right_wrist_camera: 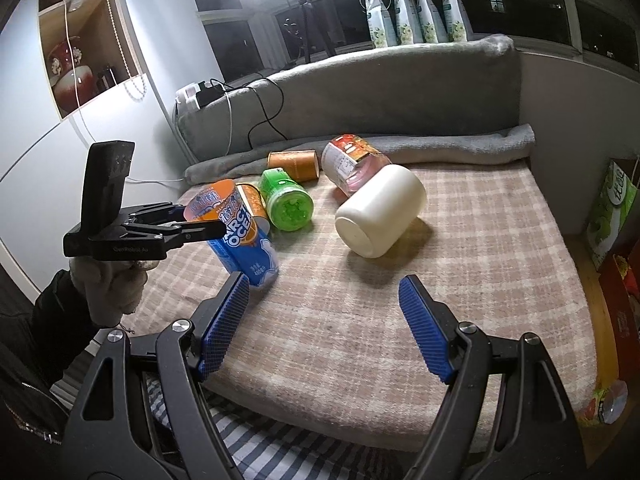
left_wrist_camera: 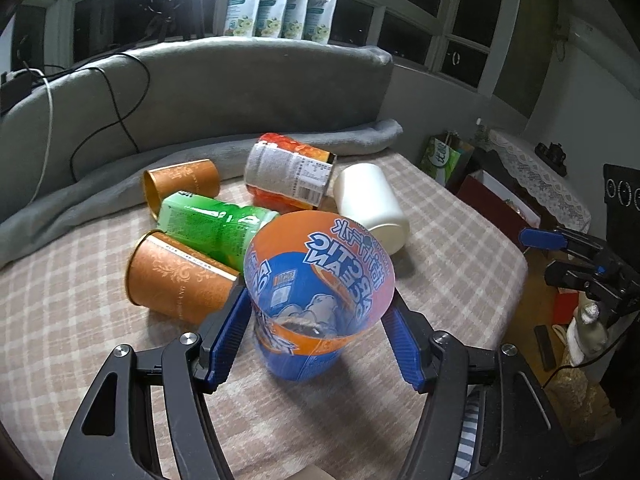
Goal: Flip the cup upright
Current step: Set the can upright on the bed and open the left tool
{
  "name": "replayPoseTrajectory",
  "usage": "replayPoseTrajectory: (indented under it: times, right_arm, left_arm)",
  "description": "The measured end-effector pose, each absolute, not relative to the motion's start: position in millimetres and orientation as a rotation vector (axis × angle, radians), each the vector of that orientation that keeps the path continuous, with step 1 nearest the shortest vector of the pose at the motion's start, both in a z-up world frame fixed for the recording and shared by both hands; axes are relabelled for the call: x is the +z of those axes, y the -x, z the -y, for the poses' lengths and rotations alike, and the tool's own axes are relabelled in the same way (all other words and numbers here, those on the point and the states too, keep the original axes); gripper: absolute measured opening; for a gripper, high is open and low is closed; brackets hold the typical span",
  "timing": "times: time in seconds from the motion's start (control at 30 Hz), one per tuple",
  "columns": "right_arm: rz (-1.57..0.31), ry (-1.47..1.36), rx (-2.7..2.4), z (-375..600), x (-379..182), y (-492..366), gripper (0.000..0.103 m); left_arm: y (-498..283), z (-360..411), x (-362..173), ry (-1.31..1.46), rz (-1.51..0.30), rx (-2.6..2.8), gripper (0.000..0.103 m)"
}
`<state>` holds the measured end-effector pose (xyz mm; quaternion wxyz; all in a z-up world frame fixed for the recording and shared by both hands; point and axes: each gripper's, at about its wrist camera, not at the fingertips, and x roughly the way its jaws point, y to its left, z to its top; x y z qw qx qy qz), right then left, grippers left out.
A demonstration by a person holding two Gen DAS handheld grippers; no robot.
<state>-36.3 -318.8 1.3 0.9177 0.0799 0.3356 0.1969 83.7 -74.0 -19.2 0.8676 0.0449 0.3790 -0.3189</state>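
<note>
Cups [left_wrist_camera: 224, 236] clustered on blanket [left_wrist_camera: 440, 248], before cushion [left_wrist_camera: 240, 88].

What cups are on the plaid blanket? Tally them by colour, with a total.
Blue-and-orange cup: 1
Orange-gold cups: 2
Green cup: 1
Red-and-white labelled cup: 1
White cup: 1
Total: 6

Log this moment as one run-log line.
left tool: open around blue cup | cup: standing, tilted | right tool: open, empty | white cup: on side

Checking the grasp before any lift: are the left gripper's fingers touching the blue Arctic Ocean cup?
Cannot tell. Left wrist view: fingers flank the blue cup, gap or contact unclear.
</note>
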Motion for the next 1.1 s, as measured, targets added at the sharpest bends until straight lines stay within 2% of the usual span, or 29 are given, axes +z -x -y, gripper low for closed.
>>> replayPoseTrajectory:
  times: [0.1, 0.37, 0.53, 0.6, 0.67, 0.73, 0.8, 0.93, 1.0, 1.03, 1.1]
  right_arm:
    - [-0.682, -0.163, 0.409, 315, 3, 36, 0.080]
    - [-0.654, -0.158, 0.418, 298, 6, 31, 0.080]
    - [-0.612, -0.125, 0.380, 280, 11, 27, 0.080]
    - [-0.594, -0.118, 0.360, 275, 12, 27, 0.083]
    - [-0.575, -0.121, 0.343, 271, 15, 27, 0.091]
    - [-0.545, -0.119, 0.306, 269, 17, 29, 0.091]
    - [-0.520, -0.113, 0.264, 267, 20, 31, 0.091]
    - [-0.467, -0.106, 0.167, 266, 24, 36, 0.092]
    - [-0.440, -0.108, 0.124, 268, 27, 39, 0.096]
    - [-0.426, -0.108, 0.102, 269, 28, 40, 0.103]
    - [-0.386, -0.108, 0.058, 271, 31, 45, 0.103]
  left_arm:
    - [-84, 71, -21, -0.086, -0.815, -0.667, 0.072]
    - [-71, 55, -22, -0.097, -0.812, -0.632, 0.073]
    - [-53, 38, -14, -0.090, -0.752, -0.551, 0.073]
    - [-44, 30, -9, -0.075, -0.714, -0.508, 0.073]
    - [-35, 24, -4, -0.068, -0.666, -0.448, 0.074]
    - [-23, 17, 2, -0.063, -0.606, -0.390, 0.074]
    - [-12, 11, 7, -0.043, -0.548, -0.332, 0.080]
    - [5, 1, 14, -0.020, -0.468, -0.214, 0.080]
    - [12, -3, 18, -0.013, -0.425, -0.159, 0.080]
    - [15, -6, 21, -0.004, -0.407, -0.140, 0.080]
    - [21, -13, 27, 0.020, -0.366, -0.096, 0.080]
